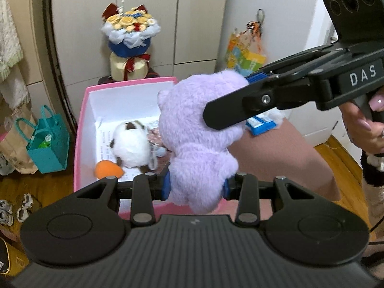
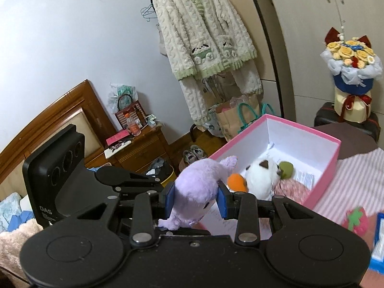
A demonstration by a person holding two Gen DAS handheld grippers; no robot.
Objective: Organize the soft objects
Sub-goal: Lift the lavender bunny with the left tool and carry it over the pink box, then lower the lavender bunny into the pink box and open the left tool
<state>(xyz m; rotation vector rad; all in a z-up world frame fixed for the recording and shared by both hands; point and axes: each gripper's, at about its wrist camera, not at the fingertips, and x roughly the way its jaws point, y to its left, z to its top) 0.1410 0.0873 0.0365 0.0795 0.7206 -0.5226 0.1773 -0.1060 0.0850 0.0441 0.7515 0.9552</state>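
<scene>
One purple plush (image 1: 196,139), soft, light, compressible; clenched by left gripper (image 1: 195,188) low, right gripper (image 2: 195,200) at head; box (image 1: 81,120) at 10 o'clock.

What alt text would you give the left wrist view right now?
Both grippers, left gripper and right gripper, are clamped on a purple plush toy held over the near edge of an open pink box, which holds a white plush and an orange plush piece.

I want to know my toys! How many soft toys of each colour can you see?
Purple plush: 1
White plush: 1
Orange plush piece: 1
Green plush piece: 1
Pink fluffy piece: 1
Pink strawberry plush: 1
Total: 6
</scene>
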